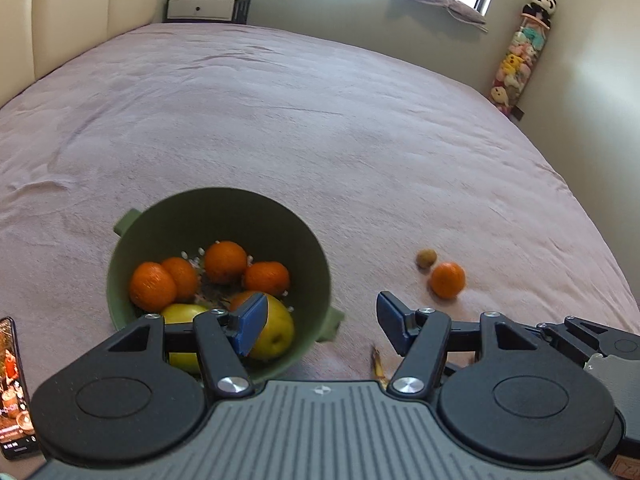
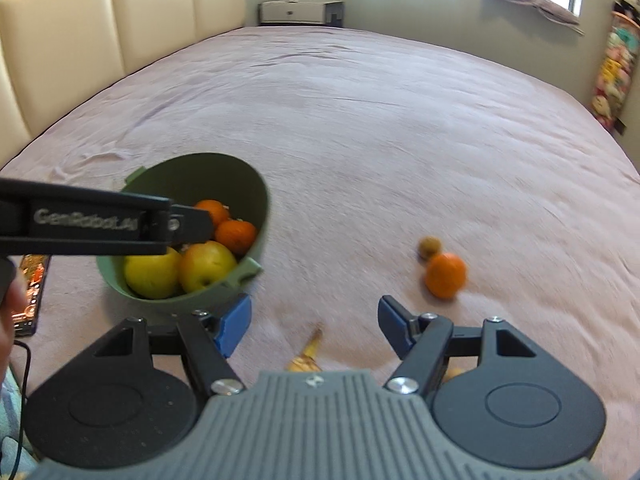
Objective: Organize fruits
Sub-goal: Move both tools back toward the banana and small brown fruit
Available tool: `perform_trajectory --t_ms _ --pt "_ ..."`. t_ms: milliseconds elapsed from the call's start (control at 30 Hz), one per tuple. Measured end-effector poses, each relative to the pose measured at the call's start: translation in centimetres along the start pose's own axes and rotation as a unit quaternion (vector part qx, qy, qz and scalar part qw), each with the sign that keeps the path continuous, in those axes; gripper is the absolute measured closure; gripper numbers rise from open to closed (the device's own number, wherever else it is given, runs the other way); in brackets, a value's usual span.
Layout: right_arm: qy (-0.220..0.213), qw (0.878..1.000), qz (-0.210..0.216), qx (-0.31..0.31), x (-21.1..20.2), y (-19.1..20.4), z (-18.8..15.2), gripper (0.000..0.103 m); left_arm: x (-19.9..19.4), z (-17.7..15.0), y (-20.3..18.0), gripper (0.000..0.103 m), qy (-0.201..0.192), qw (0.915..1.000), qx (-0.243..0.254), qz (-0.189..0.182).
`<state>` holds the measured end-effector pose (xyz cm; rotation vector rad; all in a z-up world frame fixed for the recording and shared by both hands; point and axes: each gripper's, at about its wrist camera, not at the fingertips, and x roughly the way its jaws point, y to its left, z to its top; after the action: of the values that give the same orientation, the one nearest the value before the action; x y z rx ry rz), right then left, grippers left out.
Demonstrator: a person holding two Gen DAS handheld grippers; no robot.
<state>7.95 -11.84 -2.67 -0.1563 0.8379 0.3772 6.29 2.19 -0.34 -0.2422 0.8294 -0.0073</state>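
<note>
Pink bedspread [image 1: 320, 128] fills both views. We see a green round plastic bowl [image 1: 280, 216] holding oranges and two yellow apples [image 2: 206, 265]. One loose orange [image 1: 448, 279] lies well apart, beside a small brown fruit [image 1: 426, 258]. Left gripper [image 1: 320, 320] hovers released at the bowl; right gripper [image 2: 314, 326] is released too.

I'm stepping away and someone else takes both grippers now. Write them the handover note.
Left gripper: open, holding nothing, by the green bowl.
Right gripper: open, holding nothing, over the bedspread.
Done: four oranges and two yellow apples are in the bowl.
Left: one loose orange and a small brown fruit touching it, right of the bowl; a banana lies near the right gripper.
</note>
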Motion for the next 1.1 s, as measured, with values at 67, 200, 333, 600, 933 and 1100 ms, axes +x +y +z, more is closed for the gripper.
perform_trajectory --t_ms 67,200,333,600,933,1100 --pt "-0.001 1.000 -0.010 0.015 -0.2 -0.7 -0.7 0.029 0.1 -0.5 -0.5 0.030 0.005 1.0000 0.001 -0.005" --pt "0.002 0.999 -0.020 0.040 -0.5 -2.3 -2.3 0.029 0.2 -1.7 -1.3 0.030 0.014 0.9998 -0.003 -0.013" --pt "0.010 0.998 -0.033 0.052 -0.9 -3.6 -4.2 0.029 0.6 -2.9 -1.6 0.031 0.031 0.9989 -0.017 -0.030" --pt "0.038 0.997 -0.056 0.043 -0.5 -5.8 -6.9 0.037 2.5 -5.4 -2.2 0.040 0.078 0.9938 -0.045 -0.066" --pt "0.066 0.989 -0.058 0.122 0.4 -9.1 -8.0 0.046 6.1 -7.9 -3.2 0.043 0.147 0.9759 -0.136 -0.087" --pt "0.063 0.985 -0.060 0.147 0.8 -10.1 -7.8 0.052 7.2 -8.4 -3.5 0.043 0.160 0.9642 -0.189 -0.096"
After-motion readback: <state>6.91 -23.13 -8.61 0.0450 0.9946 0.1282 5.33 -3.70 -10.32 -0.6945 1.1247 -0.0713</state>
